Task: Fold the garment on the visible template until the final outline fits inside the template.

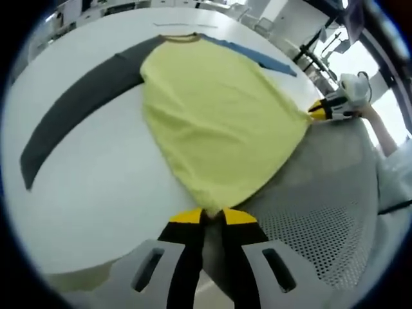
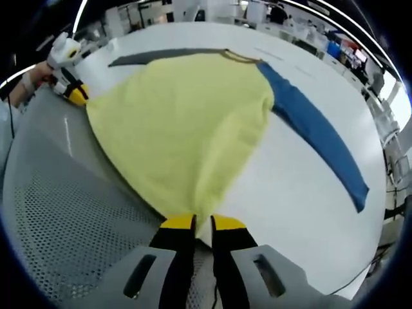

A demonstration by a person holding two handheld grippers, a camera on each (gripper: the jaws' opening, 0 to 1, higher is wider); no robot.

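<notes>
Left tongs (image 1: 213, 216): yellow-tipped jaws drawn together on one hem corner of the garment (image 1: 219, 122), cloth pinched between the tips. In the right gripper view the same tongs sit at about ten o'clock, near the edge of the counter, a person's hand behind them.

Right tongs (image 2: 202, 223): jaws closed on the opposite hem corner, a fold of yellow cloth rising from between the tips. In the left gripper view they appear at about three o'clock.

Garment: long-sleeved shirt, yellow body, collar at the far end near twelve o'clock in both views. One dark grey sleeve (image 1: 71, 109) runs out toward nine o'clock in the left gripper view; one blue sleeve (image 2: 318, 132) runs toward four o'clock in the right gripper view. Body spread flat on the white counter (image 1: 96, 193), hem stretched between the two tongs along the near edge.

Perforated grey surface (image 2: 58, 212): lies beside the counter on the near side, below the hem. Whether this is the template cannot be told; no marked outline is clear on the counter.

Step in hand, judged: hem gripped at both corners, first fold not yet made, sleeves still spread.

Next move, judged: carry both corners together toward the collar, level and at equal pace, so the hem lands square; sleeves then need folding inward.
</notes>
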